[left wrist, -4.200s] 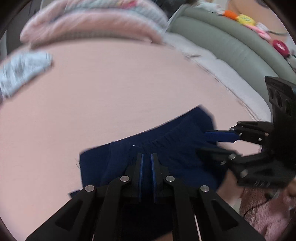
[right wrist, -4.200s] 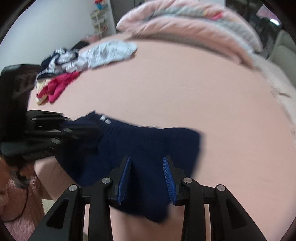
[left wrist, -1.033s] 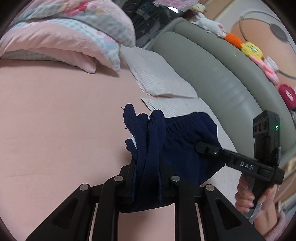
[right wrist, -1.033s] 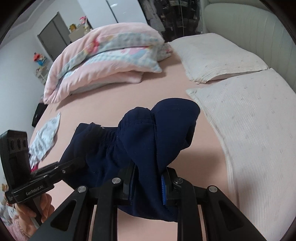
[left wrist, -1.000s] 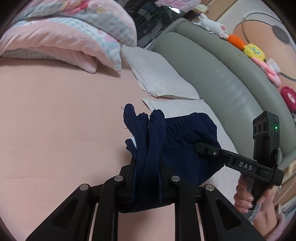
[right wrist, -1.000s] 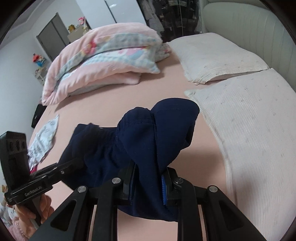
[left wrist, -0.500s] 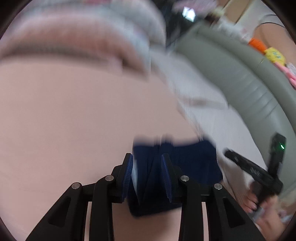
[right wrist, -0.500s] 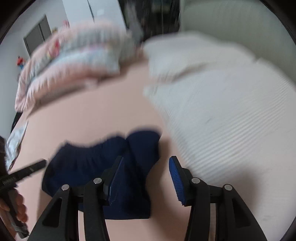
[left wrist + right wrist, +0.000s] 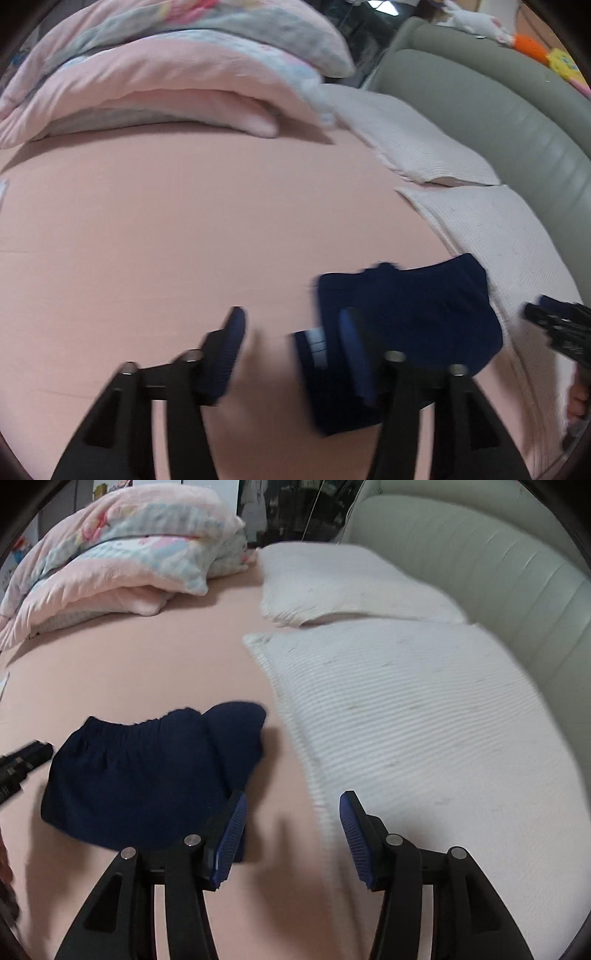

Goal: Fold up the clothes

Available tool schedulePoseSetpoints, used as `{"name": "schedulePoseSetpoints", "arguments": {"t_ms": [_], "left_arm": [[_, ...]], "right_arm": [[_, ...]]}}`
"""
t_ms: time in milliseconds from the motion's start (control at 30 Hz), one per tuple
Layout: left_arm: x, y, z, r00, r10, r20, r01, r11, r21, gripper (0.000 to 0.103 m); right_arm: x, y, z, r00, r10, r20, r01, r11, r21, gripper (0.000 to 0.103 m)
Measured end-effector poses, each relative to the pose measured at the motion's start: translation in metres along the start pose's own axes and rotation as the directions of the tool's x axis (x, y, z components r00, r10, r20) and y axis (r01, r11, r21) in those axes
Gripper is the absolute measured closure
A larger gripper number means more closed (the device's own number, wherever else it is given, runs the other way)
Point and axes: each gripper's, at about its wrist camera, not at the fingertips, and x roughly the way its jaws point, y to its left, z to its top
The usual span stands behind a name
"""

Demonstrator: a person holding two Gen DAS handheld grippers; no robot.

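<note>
Your left gripper [image 9: 291,343] and right gripper [image 9: 291,821] are both gaping wide, holding nothing. The folded navy-blue cotton shorts [image 9: 147,775] are lying on the pink bedsheet [image 9: 147,672] beside 2 white ribbed pillows [image 9: 424,716]. Only your left view is showing the pale label [image 9: 317,339].

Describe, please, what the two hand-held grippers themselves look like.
Both look alike: the left hand-held gripper and the right hand-held gripper have matte black angular linkage arms with silver round pivot pins, and two fingers faced with ribbed blue pads. No cables or markings show.
</note>
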Motion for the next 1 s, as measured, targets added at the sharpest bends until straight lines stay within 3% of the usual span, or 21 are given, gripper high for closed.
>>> {"name": "schedulePoseSetpoints", "arguments": {"t_ms": [133,300,367,400,433,567,667,867,900,933,1000], "left_arm": [[-0.028,0.020,-0.004,0.998,0.039,-0.043,-0.037,0.998,0.044,0.049],[-0.090,0.045,-0.014,1.000,-0.013,-0.003,0.013,1.000,0.012,0.048],[-0.111,0.057,-0.015,0.998,-0.062,0.004,0.062,0.998,-0.029,0.029],[-0.123,0.069,-0.013,0.996,-0.087,0.000,0.087,0.994,-0.070,0.009],[-0.132,0.078,-0.011,0.997,-0.076,0.001,0.076,0.993,-0.089,0.002],[-0.180,0.112,-0.003,0.999,0.036,0.036,-0.032,0.995,-0.093,0.001],[-0.213,0.139,0.000,0.993,0.096,0.070,-0.088,0.991,-0.105,0.001],[-0.267,0.187,-0.009,0.970,0.194,0.145,-0.172,0.973,-0.156,0.001],[-0.275,0.195,-0.011,0.967,0.209,0.149,-0.184,0.969,-0.165,0.001],[-0.283,0.200,-0.014,0.954,0.250,0.164,-0.223,0.961,-0.165,0.001],[-0.294,0.204,-0.020,0.917,0.353,0.186,-0.329,0.933,-0.145,0.001]], "right_arm": [[-0.033,0.007,-0.009,0.999,0.039,0.017,-0.039,0.999,0.028,0.051],[-0.077,0.054,-0.023,0.988,0.145,0.052,-0.147,0.988,0.044,0.051],[-0.092,0.076,-0.032,0.985,0.159,0.060,-0.161,0.986,0.034,0.051],[-0.101,0.088,-0.036,0.986,0.154,0.063,-0.156,0.987,0.024,0.051],[-0.111,0.104,-0.039,0.988,0.138,0.071,-0.139,0.990,0.006,0.051],[-0.143,0.149,-0.040,0.979,0.184,0.088,-0.186,0.983,0.009,0.051],[-0.163,0.175,-0.036,0.970,0.214,0.119,-0.220,0.974,0.046,0.036],[-0.196,0.236,-0.032,0.964,0.232,0.131,-0.238,0.971,0.035,0.027],[-0.200,0.245,-0.032,0.966,0.225,0.128,-0.231,0.972,0.033,0.018],[-0.204,0.253,-0.033,0.968,0.218,0.125,-0.224,0.974,0.030,0.013],[-0.220,0.262,-0.039,0.960,0.238,0.145,-0.249,0.966,0.062,0.013]]}}
